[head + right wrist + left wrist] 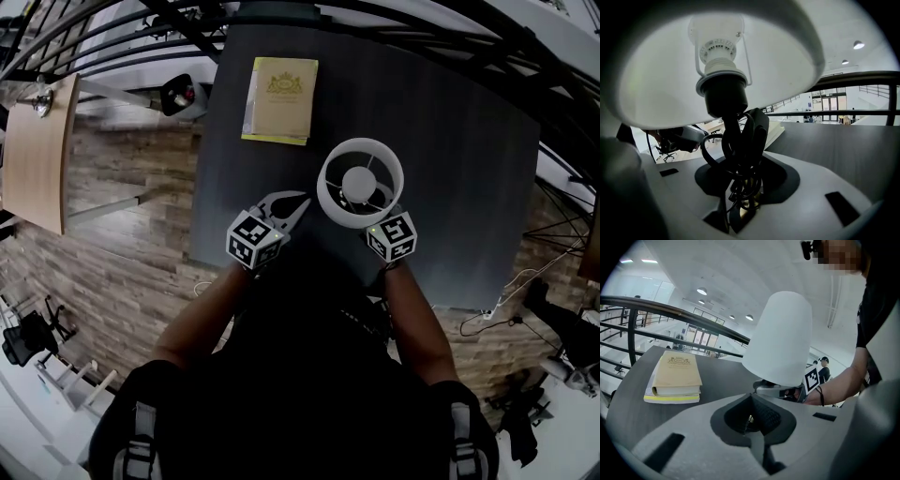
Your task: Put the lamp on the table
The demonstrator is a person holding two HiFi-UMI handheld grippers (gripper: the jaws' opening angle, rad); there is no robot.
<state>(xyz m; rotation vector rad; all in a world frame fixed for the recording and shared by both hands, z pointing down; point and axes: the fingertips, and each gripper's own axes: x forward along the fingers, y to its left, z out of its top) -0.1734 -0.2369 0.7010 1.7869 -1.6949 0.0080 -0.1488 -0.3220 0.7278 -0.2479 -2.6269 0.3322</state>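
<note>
The lamp (359, 183) has a white drum shade and stands upright on the dark table (450, 169), near its front edge. In the right gripper view its black socket and stem (724, 101), wrapped in coiled black cord, sit between the jaws of my right gripper (740, 187). The jaws stand a little apart around the stem and look open. The shade hides the tips of the right gripper (380, 223) in the head view. My left gripper (298, 206) is shut and empty just left of the lamp. In the left gripper view the shade (780, 338) rises beyond that gripper (757, 425).
A tan hardback book (279, 98) lies flat at the table's far side, left of the lamp (677, 376). A dark metal railing (670, 310) runs behind the table. A wooden tabletop (37, 150) stands off to the left, and cables (497, 314) lie on the floor at right.
</note>
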